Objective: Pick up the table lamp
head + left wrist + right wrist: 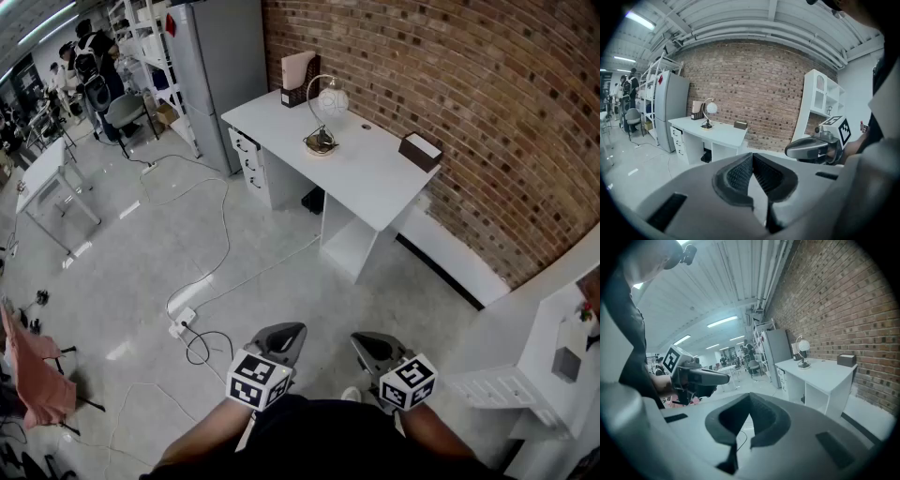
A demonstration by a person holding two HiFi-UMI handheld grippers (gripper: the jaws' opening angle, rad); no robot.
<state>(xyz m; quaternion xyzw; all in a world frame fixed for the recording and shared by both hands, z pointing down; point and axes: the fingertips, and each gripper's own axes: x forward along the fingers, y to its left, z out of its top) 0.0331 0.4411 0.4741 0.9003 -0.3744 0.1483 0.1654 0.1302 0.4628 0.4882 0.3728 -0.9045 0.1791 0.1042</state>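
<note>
Closest, well apart from white desk [375,173]: left gripper [291,331] and right gripper [366,343], both empty, jaws pressed together. On desk, upright between file holder [298,77] and dark box [420,150]: table lamp [332,100].

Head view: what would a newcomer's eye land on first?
The red brick wall fills the upper right. A white desk stands against it and carries the table lamp, which has a round white shade on a curved stem. At the bottom edge, the left gripper and right gripper, each with a black-and-white marker cube, are shut and empty, well short of the desk across the grey floor.
</note>
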